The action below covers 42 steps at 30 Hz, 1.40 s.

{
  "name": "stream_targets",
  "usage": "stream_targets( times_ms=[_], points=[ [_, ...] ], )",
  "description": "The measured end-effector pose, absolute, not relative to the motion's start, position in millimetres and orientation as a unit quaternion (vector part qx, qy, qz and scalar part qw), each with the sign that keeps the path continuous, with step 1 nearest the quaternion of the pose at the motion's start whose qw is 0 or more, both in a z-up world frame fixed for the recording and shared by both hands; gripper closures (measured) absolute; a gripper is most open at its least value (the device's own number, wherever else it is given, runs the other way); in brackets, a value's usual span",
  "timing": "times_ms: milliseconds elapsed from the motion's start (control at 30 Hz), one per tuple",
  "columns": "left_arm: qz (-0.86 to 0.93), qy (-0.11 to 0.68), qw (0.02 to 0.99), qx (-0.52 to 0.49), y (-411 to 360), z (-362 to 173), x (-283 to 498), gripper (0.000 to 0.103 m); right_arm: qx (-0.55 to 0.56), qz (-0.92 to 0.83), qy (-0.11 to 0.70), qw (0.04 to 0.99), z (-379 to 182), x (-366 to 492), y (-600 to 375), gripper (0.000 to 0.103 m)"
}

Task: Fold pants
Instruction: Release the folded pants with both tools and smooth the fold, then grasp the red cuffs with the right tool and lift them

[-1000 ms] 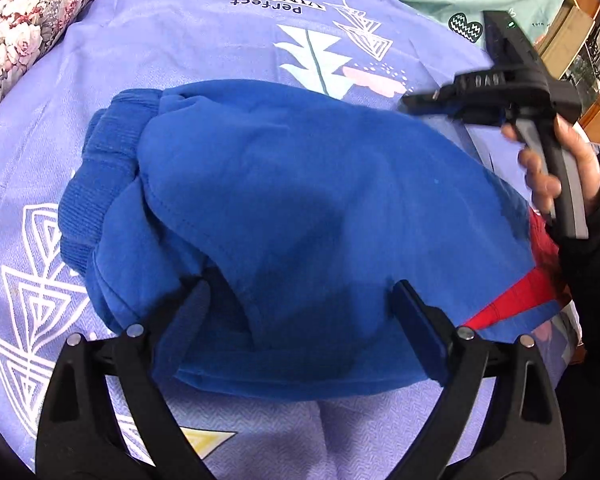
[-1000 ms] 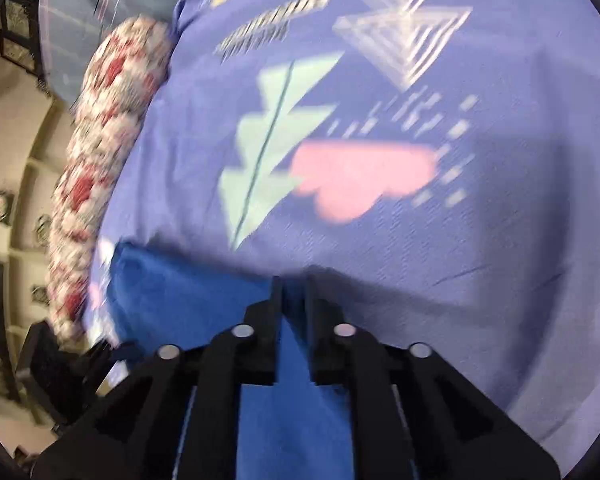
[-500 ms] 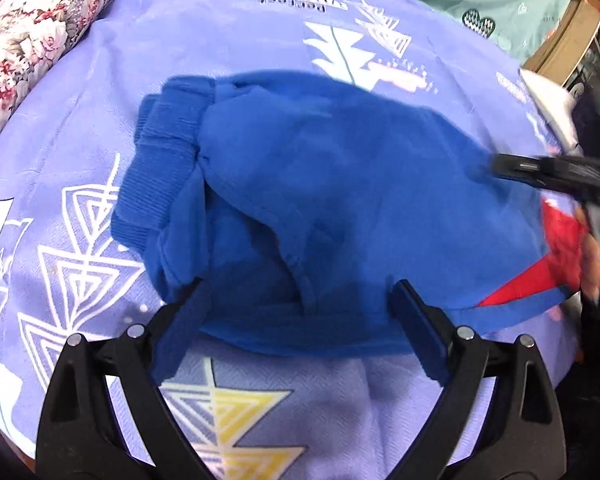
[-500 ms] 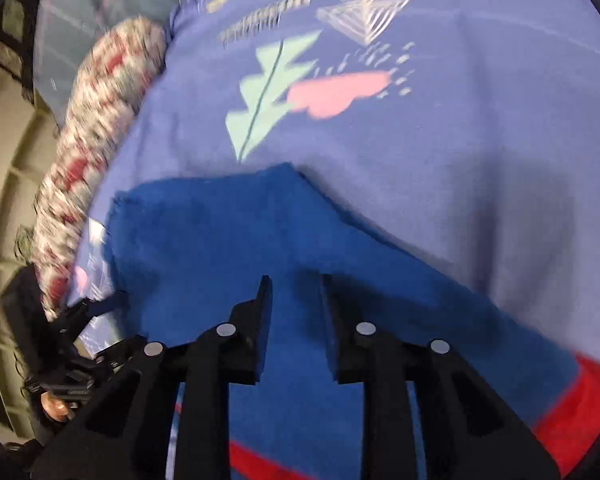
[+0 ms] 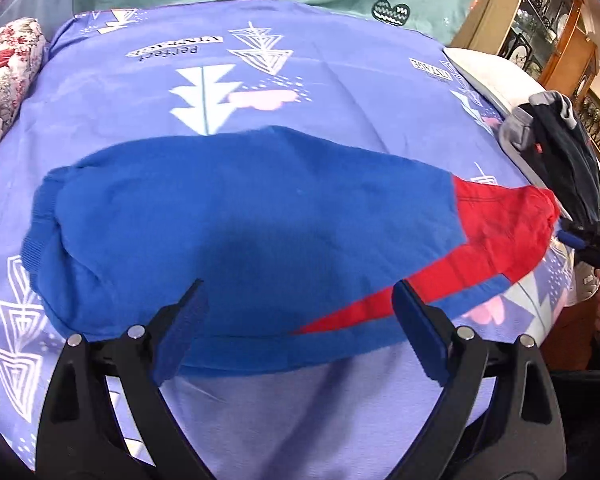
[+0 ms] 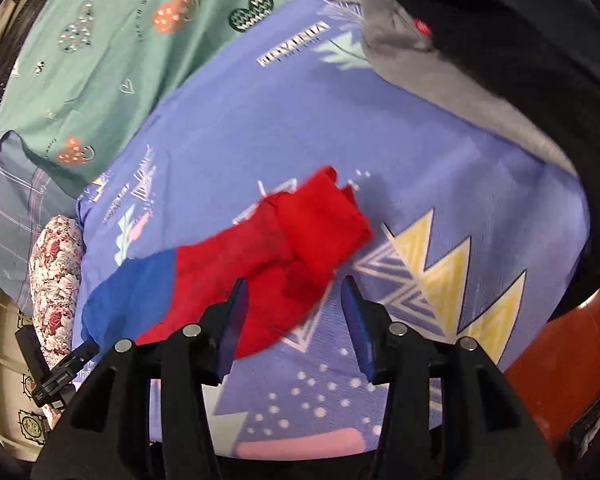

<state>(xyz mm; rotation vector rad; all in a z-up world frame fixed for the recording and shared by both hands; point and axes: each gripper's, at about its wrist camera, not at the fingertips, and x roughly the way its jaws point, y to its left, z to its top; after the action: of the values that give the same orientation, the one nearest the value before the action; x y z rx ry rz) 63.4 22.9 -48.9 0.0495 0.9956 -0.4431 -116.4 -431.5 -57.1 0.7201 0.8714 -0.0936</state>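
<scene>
- While its jaws stand wide and empty, the left tool [image 5: 296, 312] hovers over the blue-and-red fleece pants [image 5: 240, 216], spread just ahead on the lilac printed bedsheet [image 5: 260, 64].
- Right tool [image 6: 292, 304], jaws parted and empty, has the pants' red end [image 6: 300, 236] just ahead, left.

I count one pair of pants [image 5: 252, 216], blue and red. Two grippers, left [image 5: 296, 324] and right [image 6: 292, 320]. One floral pillow [image 5: 4, 68], one dark garment pile [image 5: 560, 152].

Pants [image 5: 260, 216] flat on bedsheet [image 5: 340, 80]; clothes pile [image 5: 560, 152] at right.
</scene>
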Motion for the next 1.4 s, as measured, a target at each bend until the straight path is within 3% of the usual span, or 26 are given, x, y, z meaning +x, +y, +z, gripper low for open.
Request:
stream_targets(
  times_ms=[67,100,133,200,300,367,433,600,700,767,833,967,1067,1133,1200,1400],
  points=[
    [-0.205,0.472,0.857,0.021,23.3,-47.5,57.3,0.01,0.311,-0.054,0.408,0.857,-58.2,-107.2,-433.2,0.058],
    [-0.201,0.471,0.858,0.02,25.2,-46.3,54.1,0.01,0.294,-0.056,0.403,0.865,-55.7,-104.3,-429.7,0.069],
    [-0.198,0.471,0.86,0.019,27.7,-46.6,53.4,0.01,0.284,-0.059,0.408,0.866,-56.4,-97.1,-430.1,0.072],
    [-0.183,0.473,0.862,0.011,38.6,-47.5,55.0,0.01,0.31,-0.046,0.431,0.846,-67.7,-88.8,-438.2,0.072],
    [-0.162,0.479,0.863,-0.003,53.9,-52.6,57.1,0.01,0.34,-0.043,0.435,0.832,-74.4,-90.6,-451.7,0.054],
    [-0.153,0.485,0.861,-0.01,58.8,-58.2,61.9,0.01,0.322,-0.053,0.409,0.852,-65.9,-95.9,-449.9,0.056],
    [-0.148,0.493,0.857,-0.015,60.7,-64.5,67.7,0.01,0.295,-0.046,0.397,0.868,-57.5,-98.6,-440.9,0.085],
    [-0.139,0.489,0.861,-0.01,63.1,-71.3,77.3,0.01,0.273,-0.028,0.367,0.889,-35.4,-99.3,-430.3,0.088],
    [-0.123,0.49,0.863,-0.026,72.5,-73.9,83.6,0.01,0.278,0.045,0.292,0.914,6.9,-105.0,-431.2,0.089],
    [-0.118,0.491,0.862,-0.046,80.7,-74.2,87.4,0.01,0.256,0.06,0.242,0.934,33.2,-112.3,-432.2,0.098],
    [-0.112,0.488,0.864,-0.044,83.0,-74.1,86.3,0.01,0.267,0.039,0.279,0.921,19.6,-102.1,-443.6,0.097],
    [-0.101,0.493,0.864,-0.033,85.4,-83.5,84.5,0.01,0.31,-0.022,0.411,0.857,-66.5,-92.1,-465.5,0.097],
    [-0.1,0.494,0.863,-0.027,85.6,-85.1,84.2,0.01,0.327,-0.037,0.396,0.857,-72.7,-112.6,-469.4,0.087],
    [-0.102,0.496,0.862,-0.026,85.7,-84.0,84.8,0.01,0.347,-0.036,0.394,0.85,-70.1,-120.8,-470.2,0.07],
    [-0.104,0.503,0.857,-0.033,87.8,-82.7,87.1,0.01,0.36,-0.032,0.401,0.842,-71.3,-123.8,-466.4,0.06],
    [-0.109,0.504,0.856,-0.031,88.2,-80.4,85.7,0.01,0.375,-0.034,0.414,0.829,-80.5,-104.1,-448.2,0.052]
  ],
)
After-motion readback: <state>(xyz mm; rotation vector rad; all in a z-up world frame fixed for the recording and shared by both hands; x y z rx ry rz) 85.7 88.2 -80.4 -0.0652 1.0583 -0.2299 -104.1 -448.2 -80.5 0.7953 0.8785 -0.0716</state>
